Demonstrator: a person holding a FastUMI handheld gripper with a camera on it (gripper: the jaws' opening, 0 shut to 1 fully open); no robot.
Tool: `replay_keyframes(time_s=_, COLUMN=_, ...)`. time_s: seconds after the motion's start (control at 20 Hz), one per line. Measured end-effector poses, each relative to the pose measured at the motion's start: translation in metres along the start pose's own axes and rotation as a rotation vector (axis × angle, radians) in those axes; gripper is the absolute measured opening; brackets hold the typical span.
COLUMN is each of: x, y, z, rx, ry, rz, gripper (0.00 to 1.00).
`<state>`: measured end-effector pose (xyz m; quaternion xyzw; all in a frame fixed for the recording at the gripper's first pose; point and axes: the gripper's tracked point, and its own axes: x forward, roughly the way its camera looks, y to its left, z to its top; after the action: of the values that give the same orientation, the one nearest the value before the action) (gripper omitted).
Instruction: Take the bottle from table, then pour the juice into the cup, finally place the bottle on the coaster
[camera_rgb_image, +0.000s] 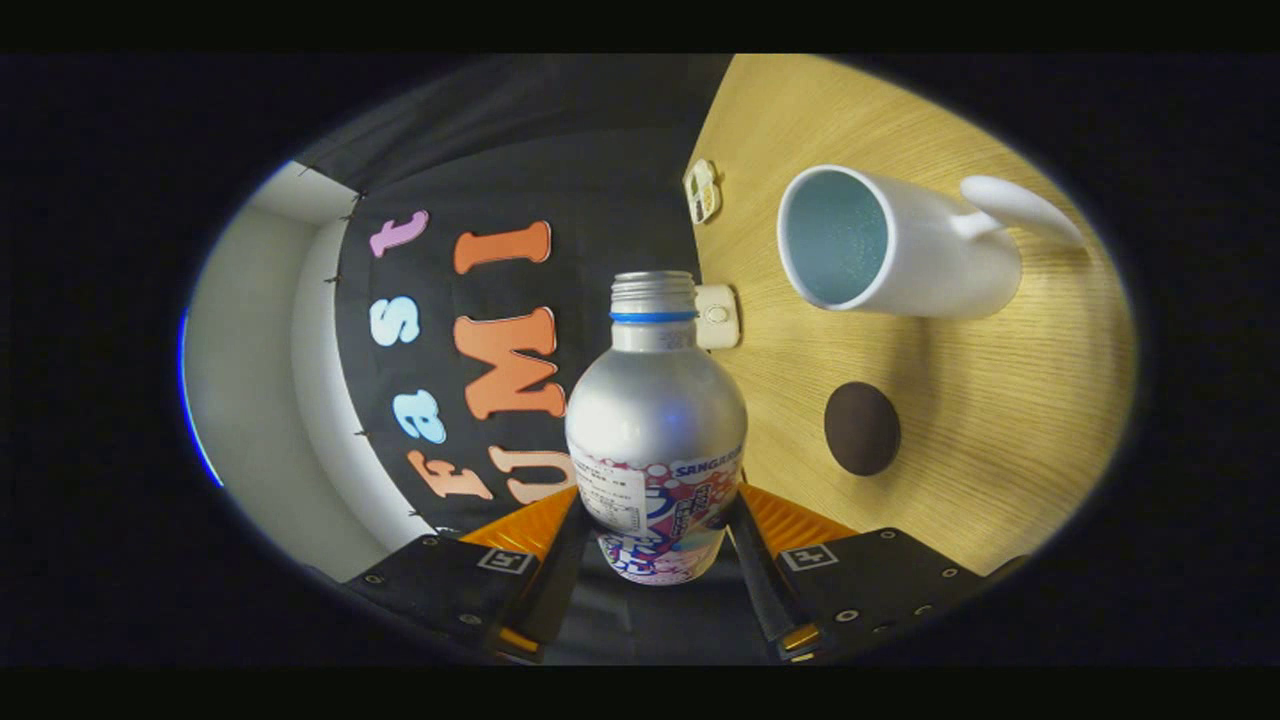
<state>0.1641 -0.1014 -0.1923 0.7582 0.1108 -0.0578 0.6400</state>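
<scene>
Our gripper (655, 540) grasps the silver bottle (655, 420), one finger pressed on each side, cap off and neck open. Beyond it on the wooden bench (1000, 430) we see a dark round coaster (861, 428), then a white cup (880, 245).

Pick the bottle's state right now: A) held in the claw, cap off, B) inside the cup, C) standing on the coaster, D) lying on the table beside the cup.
A: both fingers of the claw press the bottle at its labelled lower body, and its threaded neck is bare with no cap; the brown coaster has nothing on it and the white cup lies beyond.
</scene>
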Motion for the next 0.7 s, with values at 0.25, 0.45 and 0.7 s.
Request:
replay_keyframes(time_s=0.25, x=0.0010, y=0.0027, z=0.0033, rx=0.075, ry=0.003, rz=0.001, gripper=0.74)
replay_keyframes(time_s=0.45, x=-0.0050, y=0.0065, z=0.0073, rx=0.136, ry=0.002, rz=0.012, gripper=0.74)
replay_keyframes(time_s=0.7, x=-0.0031, y=0.0072, z=0.0074, rx=0.189, ry=0.008, rz=0.002, gripper=0.74)
